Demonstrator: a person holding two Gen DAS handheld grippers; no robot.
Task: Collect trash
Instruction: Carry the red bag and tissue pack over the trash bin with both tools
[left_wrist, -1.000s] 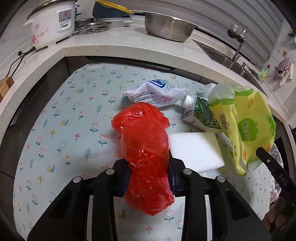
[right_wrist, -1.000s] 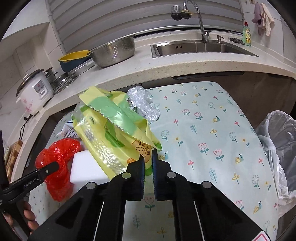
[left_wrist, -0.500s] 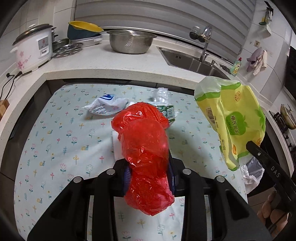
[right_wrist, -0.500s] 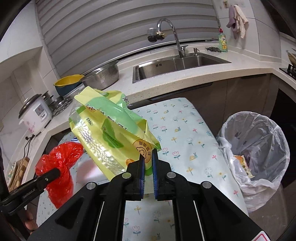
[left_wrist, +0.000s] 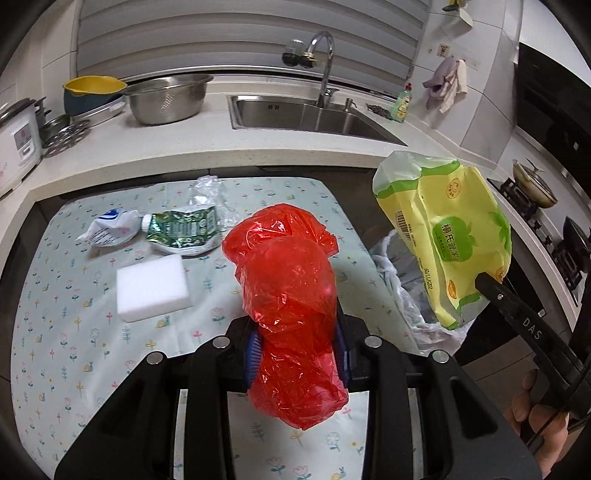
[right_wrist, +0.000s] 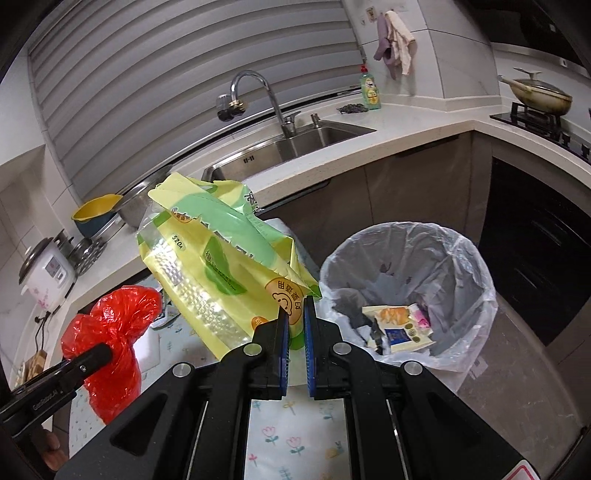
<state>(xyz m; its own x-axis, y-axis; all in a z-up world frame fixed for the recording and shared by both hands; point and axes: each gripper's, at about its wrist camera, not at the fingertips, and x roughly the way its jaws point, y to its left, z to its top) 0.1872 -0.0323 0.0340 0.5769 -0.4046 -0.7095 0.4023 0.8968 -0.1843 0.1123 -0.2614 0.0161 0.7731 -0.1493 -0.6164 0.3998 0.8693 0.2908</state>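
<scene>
On the left of the floral-clothed bench (left_wrist: 66, 332) lie a crumpled white and blue wrapper (left_wrist: 107, 229), a green foil pouch (left_wrist: 181, 232) with a clear plastic scrap (left_wrist: 207, 192) behind it, and a white sponge block (left_wrist: 153, 288) nearer the camera. Right of these, the left hand-held gripper (left_wrist: 295, 343) is clamped on a crumpled red plastic bag (left_wrist: 291, 295), which is held in the air above the cloth, bulging out above and below the blue pads. Further right, the right hand-held gripper (right_wrist: 295, 317) pinches a lower corner of a yellow and green package (right_wrist: 221, 266), its jaws nearly together on the thin film, the package raised clear of the bench. At the far right, on the floor beside the bench, stands a bin lined with a translucent bag (right_wrist: 406, 288) with some wrappers inside.
</scene>
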